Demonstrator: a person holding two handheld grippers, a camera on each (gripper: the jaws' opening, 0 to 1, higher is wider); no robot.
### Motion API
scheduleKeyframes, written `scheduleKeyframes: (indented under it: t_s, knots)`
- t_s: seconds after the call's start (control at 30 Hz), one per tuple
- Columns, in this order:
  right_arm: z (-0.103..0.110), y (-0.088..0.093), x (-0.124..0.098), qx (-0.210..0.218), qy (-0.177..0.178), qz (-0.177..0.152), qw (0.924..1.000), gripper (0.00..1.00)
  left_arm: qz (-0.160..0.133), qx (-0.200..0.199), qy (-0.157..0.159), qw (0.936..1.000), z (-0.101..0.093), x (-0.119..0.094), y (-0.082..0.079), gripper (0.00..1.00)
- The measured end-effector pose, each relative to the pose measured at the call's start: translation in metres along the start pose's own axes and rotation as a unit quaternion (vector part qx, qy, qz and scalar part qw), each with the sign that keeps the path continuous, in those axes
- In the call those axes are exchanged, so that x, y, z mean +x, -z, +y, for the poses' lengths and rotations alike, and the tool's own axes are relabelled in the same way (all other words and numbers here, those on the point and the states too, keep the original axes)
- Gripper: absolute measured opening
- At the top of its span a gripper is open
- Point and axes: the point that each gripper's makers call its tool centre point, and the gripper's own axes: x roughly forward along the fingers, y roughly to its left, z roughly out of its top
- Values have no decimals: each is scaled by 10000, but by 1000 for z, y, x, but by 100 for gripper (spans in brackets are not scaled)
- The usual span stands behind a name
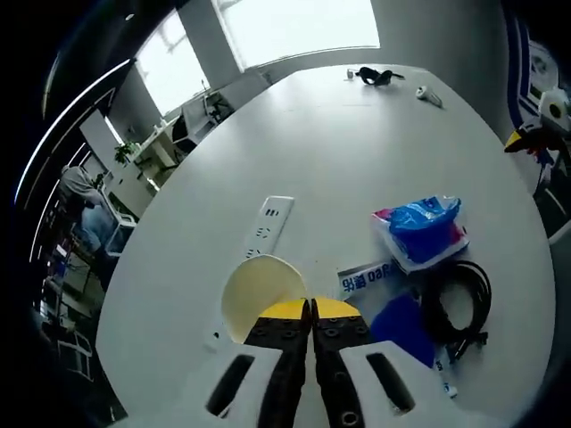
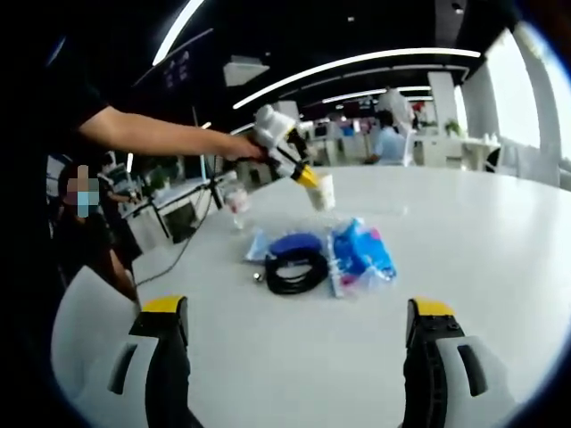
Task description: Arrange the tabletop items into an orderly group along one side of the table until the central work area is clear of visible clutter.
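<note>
My left gripper (image 1: 310, 308) is shut on the rim of a cream paper cup (image 1: 257, 292), held above the white table (image 1: 339, 152). In the right gripper view the same left gripper (image 2: 305, 176) hangs over the table with the cup (image 2: 321, 192) at its yellow tips, a person's arm behind it. My right gripper (image 2: 298, 308) stands wide open over the near table edge with nothing between its jaws. Ahead of it lie a black cable coil (image 2: 294, 269), a blue round item (image 2: 294, 242) and a blue packet (image 2: 361, 252). A white power strip (image 1: 270, 226) lies beyond the cup.
The blue packet (image 1: 424, 230), a printed wrapper (image 1: 366, 278) and the cable coil (image 1: 459, 299) cluster at the right in the left gripper view. A black item (image 1: 375, 77) and a small white item (image 1: 428, 94) sit at the far end. A small clear cup (image 2: 236, 201) stands beside the pile.
</note>
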Motion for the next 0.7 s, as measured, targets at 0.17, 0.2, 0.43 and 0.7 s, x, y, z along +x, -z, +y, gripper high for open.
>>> scheduleKeyframes:
  t_s: [0.17, 0.2, 0.43, 0.7]
  knots:
    - [3, 0, 2, -2, -42, -4, 10000, 100, -15, -1, -53, 10000, 1, -7, 2, 0]
    - [3, 0, 3, -1, -55, -1, 10000, 100, -17, 2, -68, 10000, 1, -9, 3, 0]
    - [7, -1, 5, -29, -107, -4, 9999, 100, -31, -46, -137, 9999, 5, -15, 6, 0]
    - [9, -1, 6, -49, -146, 1, 9999, 100, -12, -63, -190, 9998, 5, -21, 11, 0]
